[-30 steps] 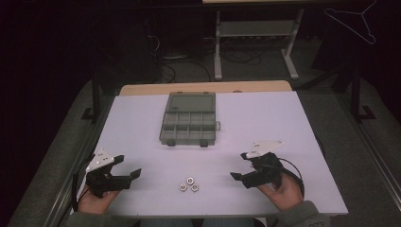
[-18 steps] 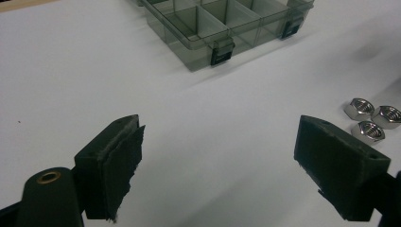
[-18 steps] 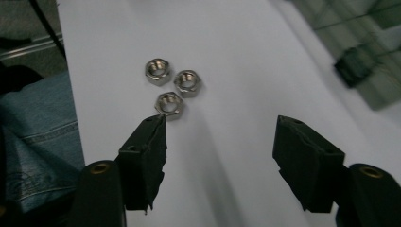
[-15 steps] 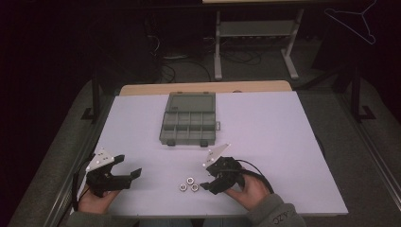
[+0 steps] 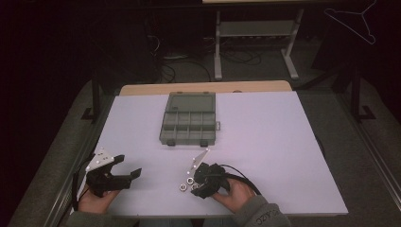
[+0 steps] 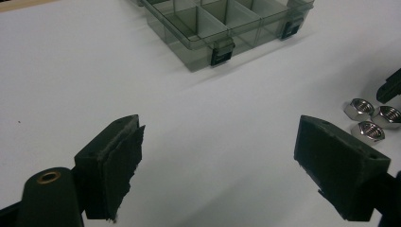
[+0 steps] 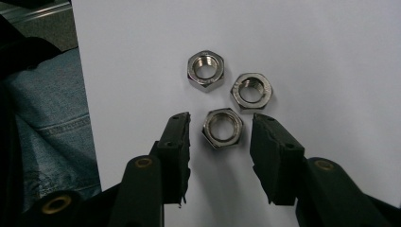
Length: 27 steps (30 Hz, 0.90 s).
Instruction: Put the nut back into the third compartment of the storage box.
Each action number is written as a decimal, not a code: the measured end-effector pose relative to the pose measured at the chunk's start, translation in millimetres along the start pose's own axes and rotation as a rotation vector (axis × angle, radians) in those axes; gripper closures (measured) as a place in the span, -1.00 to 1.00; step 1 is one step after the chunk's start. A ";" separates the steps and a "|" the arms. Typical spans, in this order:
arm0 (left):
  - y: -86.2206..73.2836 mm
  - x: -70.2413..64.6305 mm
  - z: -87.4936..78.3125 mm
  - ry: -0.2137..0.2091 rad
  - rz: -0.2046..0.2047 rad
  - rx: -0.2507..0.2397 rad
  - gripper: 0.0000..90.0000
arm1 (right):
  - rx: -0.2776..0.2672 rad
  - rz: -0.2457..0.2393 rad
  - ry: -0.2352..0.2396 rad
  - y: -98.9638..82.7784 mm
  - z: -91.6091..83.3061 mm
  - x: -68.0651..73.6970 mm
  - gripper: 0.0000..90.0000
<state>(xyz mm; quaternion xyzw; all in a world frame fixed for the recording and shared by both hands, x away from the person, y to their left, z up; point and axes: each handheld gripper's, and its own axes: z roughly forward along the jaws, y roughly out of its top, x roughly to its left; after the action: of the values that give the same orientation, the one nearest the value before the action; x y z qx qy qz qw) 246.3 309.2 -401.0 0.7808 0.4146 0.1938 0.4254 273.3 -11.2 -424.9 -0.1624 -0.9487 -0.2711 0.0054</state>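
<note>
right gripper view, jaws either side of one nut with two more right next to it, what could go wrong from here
1. The nearest nut sits between the open jaws of the right hand-held gripper, but a second nut lies almost against it beside one jaw tip; closing may knock it away.
2. The nut lies flat on the smooth white table, so the pads may skid it forward.
3. The organizer box is some way off; a weak pinch could drop it.

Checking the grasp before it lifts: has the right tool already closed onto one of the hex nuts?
No. In the right gripper view the nearest nut sits between the right tool jaws, with visible gaps on both sides.
</note>
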 end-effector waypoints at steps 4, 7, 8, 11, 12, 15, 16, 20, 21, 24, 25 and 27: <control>-0.1 0.1 0.0 0.000 0.000 -0.001 -0.66 | 0.016 -0.001 -0.014 2.8 4.6 2.2 0.38; 0.0 0.2 -0.1 0.000 0.000 -0.002 -0.66 | 0.022 -0.002 -0.019 3.8 5.3 2.5 0.48; -0.1 0.4 -0.2 -0.001 0.000 -0.002 -0.66 | 0.026 -0.002 -0.022 3.8 5.7 3.0 0.49; 0.0 0.8 -0.5 -0.001 0.005 0.003 -0.66 | 0.031 -0.004 -0.026 3.9 6.0 3.5 0.51; 0.0 0.8 -0.5 -0.001 0.005 0.003 -0.66 | 0.032 -0.007 -0.025 4.2 6.0 3.4 0.52; 0.0 0.5 -0.7 -0.001 0.005 0.003 -0.66 | 0.036 -0.015 -0.027 4.6 6.0 3.5 0.53; 0.0 0.5 -0.7 0.000 0.005 0.003 -0.66 | 0.036 -0.015 -0.024 4.7 5.9 3.2 0.54; -0.1 0.9 -0.8 0.000 0.005 0.003 -0.66 | 0.032 -0.013 -0.010 4.5 5.0 1.7 0.54; -0.2 0.9 -0.9 0.000 0.004 0.003 -0.66 | 0.032 -0.011 -0.001 4.4 4.6 1.1 0.54; -0.2 0.8 -0.9 -0.001 0.005 0.005 -0.66 | 0.015 -0.002 0.013 4.7 -0.6 -1.8 0.54; -0.3 0.7 -0.9 -0.001 0.006 0.004 -0.66 | 0.013 -0.001 0.012 5.5 -3.5 -3.8 0.54; -0.2 0.4 -0.9 0.000 0.006 0.006 -0.66 | 0.012 0.003 -0.001 7.7 -11.2 -8.5 0.54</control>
<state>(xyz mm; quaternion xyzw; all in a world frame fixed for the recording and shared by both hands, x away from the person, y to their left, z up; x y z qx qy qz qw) 245.9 310.0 -400.6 0.7833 0.4128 0.1939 0.4224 282.9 -13.4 -412.2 -0.1636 -0.9501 -0.2653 0.0064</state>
